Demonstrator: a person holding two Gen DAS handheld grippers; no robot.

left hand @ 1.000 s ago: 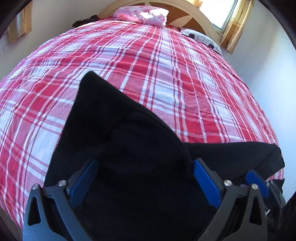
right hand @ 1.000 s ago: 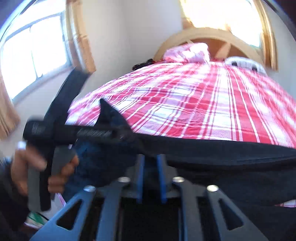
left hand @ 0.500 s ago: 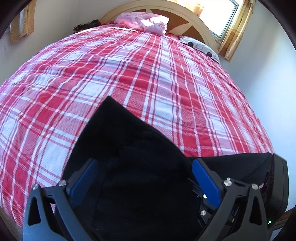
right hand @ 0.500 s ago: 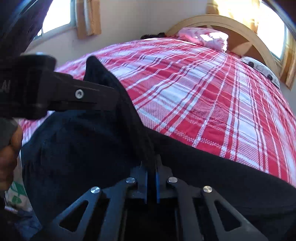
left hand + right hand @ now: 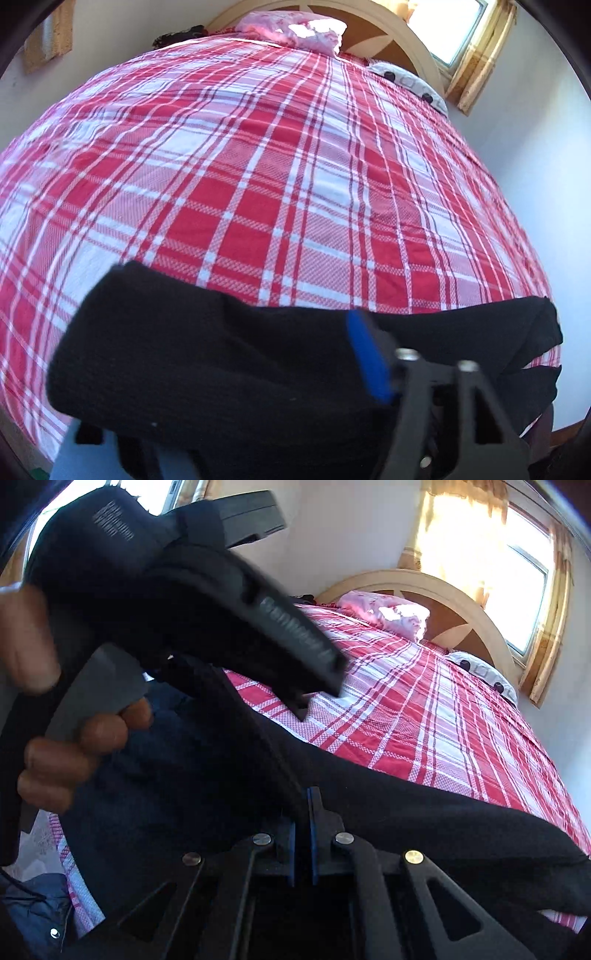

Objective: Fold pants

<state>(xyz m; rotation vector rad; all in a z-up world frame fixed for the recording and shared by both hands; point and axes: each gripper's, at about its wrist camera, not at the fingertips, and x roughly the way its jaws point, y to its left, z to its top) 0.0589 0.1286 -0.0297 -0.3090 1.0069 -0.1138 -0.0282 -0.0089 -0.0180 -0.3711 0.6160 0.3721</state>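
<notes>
Two hand-held grippers work at the near edge of a bed covered in a red-and-white plaid cotton bedspread (image 5: 280,192), where a pair of black soft-knit pants (image 5: 192,369) lies bunched across the foot of the mattress. In the left wrist view the left gripper (image 5: 258,402) has its jaws closing, with a thick fold of the pants between them: the cloth is draped over the left-hand finger, hiding it entirely, and only the right-hand finger with its blue pad (image 5: 367,356) shows, lying against the side of the fold. Whether both pads already press the cloth cannot be told. A further stretch of the pants runs off to the right along the bed's edge. In the right wrist view the right gripper (image 5: 302,843) has its two blue pads drawn almost together, pinching a thin ridge of the pants (image 5: 424,823) that rises from the narrow gap and continues up and to the left. From that pinch the fabric spreads right along the mattress edge and left beneath the other tool. The left gripper's black body (image 5: 192,590) fills the upper left of that view, held by a person's hand (image 5: 74,746) wrapped around its grey handle. At the far end sit a pink pillow (image 5: 388,613), a curved wooden headboard (image 5: 443,587) and a sunlit window (image 5: 517,579).
</notes>
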